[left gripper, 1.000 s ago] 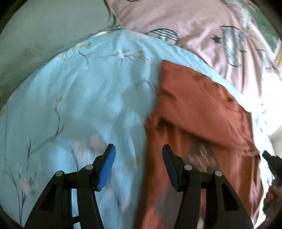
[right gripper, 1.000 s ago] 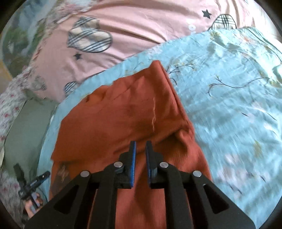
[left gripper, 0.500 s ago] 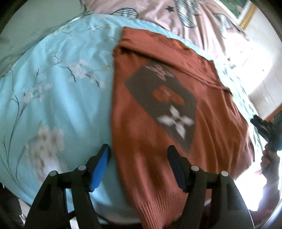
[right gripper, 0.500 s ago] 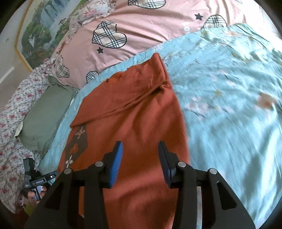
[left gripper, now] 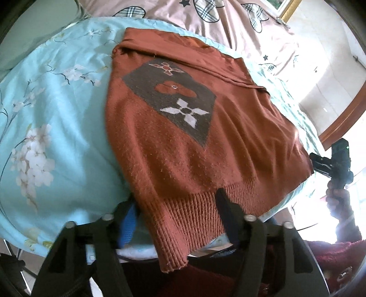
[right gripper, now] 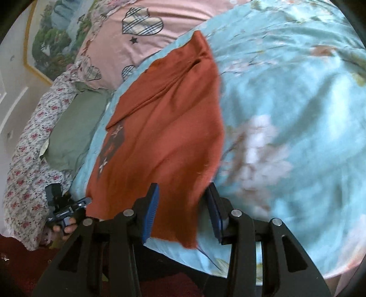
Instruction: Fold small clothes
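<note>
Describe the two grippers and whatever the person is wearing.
Both grippers are alike: the left gripper and the right gripper have black angular plastic frames with silver round bolt heads at the joints and jaws faced with blue ribbed pads. No cables show on them. At the left view's edge, a dark red fuzzy sleeve covers the person's arm.

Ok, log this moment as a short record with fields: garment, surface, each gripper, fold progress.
garment: rust-orange knit sweater, grey diamond flower motif facing up, top part folded over
surface: light blue floral bedspread, pink heart-print pillow behind it
left gripper: jaws closing around the ribbed hem corner hanging over the bed edge
right gripper: open, the other hem corner between its fingers
fold progress: bottom hem not yet lifted
</note>
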`<state>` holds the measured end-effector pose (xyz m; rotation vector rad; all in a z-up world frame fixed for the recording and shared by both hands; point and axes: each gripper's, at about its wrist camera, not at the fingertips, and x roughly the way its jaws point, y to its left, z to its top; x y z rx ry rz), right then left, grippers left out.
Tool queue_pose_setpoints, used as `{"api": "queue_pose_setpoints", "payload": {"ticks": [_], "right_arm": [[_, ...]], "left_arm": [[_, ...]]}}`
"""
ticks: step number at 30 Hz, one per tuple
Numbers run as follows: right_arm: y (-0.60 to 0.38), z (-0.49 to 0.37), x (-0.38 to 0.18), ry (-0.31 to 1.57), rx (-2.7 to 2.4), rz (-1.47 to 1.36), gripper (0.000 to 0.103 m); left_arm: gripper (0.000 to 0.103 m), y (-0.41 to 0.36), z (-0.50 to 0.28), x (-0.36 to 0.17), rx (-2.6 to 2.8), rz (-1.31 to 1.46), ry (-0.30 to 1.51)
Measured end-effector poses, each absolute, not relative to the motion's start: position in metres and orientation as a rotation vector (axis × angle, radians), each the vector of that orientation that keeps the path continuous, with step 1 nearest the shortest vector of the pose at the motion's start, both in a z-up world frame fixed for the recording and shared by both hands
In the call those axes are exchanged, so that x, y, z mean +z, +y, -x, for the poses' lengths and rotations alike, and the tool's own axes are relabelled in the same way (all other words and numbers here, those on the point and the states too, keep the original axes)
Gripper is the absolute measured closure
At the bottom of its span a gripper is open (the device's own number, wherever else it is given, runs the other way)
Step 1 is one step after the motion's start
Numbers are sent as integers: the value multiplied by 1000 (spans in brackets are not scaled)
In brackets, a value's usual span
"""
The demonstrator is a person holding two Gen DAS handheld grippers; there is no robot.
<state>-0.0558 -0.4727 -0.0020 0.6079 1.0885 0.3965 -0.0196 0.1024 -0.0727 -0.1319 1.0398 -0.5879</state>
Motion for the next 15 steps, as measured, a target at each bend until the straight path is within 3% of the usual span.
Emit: {"api": "queue_pose_setpoints", "payload": {"ticks": [1,3,4,5,7,15], "right_arm": [[-469,53,-4,1089,404,-605,61],[-463,49,-5,1087,425,-599,93],[-460,49,-8,1105,443,-608,96],[-458,52,-8,1106,453,-598,96],[-459,64,-5,1097,477,-572,96],[-476,79,-1,1029,521,-690,96]], "left_arm": [[58,104,19,-74,-579,143,1041],[66,107,16,-75,-577,174,1047],[73,108,16,-75,-580,186,1049],[86,110,17,-76,-582,195,1052],[95,113,20,-77,-585,198,1058],[97,122,27,-66,-587,233,1001]]}}
